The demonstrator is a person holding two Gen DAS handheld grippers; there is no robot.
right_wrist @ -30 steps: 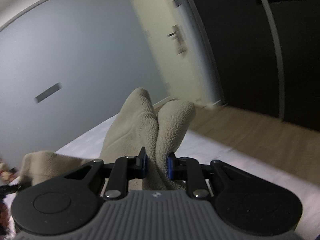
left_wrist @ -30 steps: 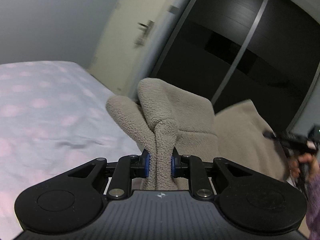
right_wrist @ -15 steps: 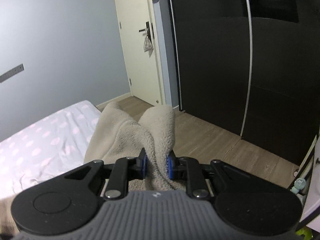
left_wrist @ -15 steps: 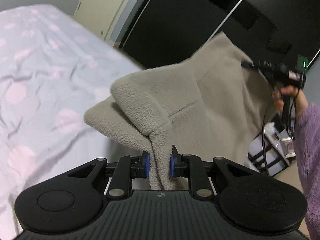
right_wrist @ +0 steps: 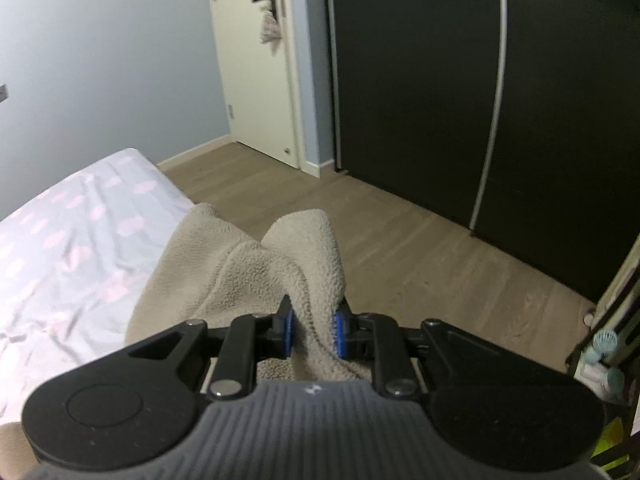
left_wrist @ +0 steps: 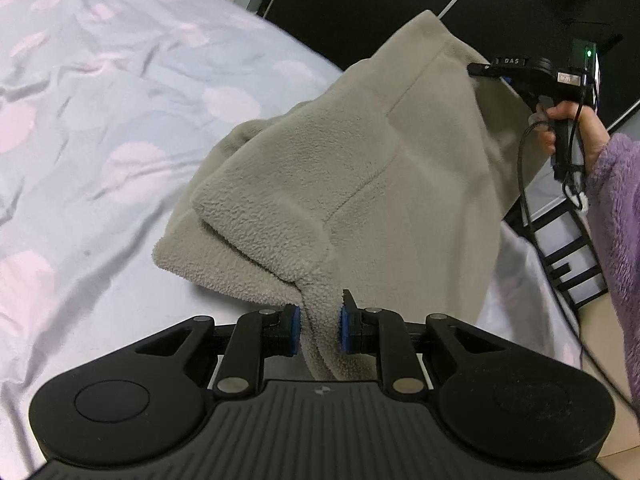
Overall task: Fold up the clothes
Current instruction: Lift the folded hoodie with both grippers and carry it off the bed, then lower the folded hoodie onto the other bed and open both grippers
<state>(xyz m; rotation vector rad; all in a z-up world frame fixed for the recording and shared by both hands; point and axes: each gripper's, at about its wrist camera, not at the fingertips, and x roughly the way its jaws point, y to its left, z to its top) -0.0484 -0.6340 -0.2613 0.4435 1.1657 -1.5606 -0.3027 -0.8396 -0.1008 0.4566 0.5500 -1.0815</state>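
From the left wrist camera, the left gripper [left_wrist: 319, 330] has its blue pads clamped on a bunched edge of the beige fleece garment [left_wrist: 340, 184], and the fabric spreads up and away from the jaws in a broad sheet. Its lower folds hang just over the bed sheet [left_wrist: 100, 128], pale blue with pink spots; whether they touch it is hard to tell from this angle. At the far upper corner the right gripper [left_wrist: 486, 69] bites the garment's other edge, gripped by a hand [left_wrist: 576, 128] coming out of a purple fuzzy sleeve [left_wrist: 616, 232], with a black cable [left_wrist: 524, 184] trailing down.

Over to the right wrist camera: the right gripper [right_wrist: 313, 330] is pinched tight on a thick fold of the fleece garment [right_wrist: 256, 264], which drapes left and down toward the bed sheet [right_wrist: 80, 232]. Beyond lie the wooden floor [right_wrist: 400, 240], a cream door [right_wrist: 256, 60] and a dark wardrobe [right_wrist: 440, 80].
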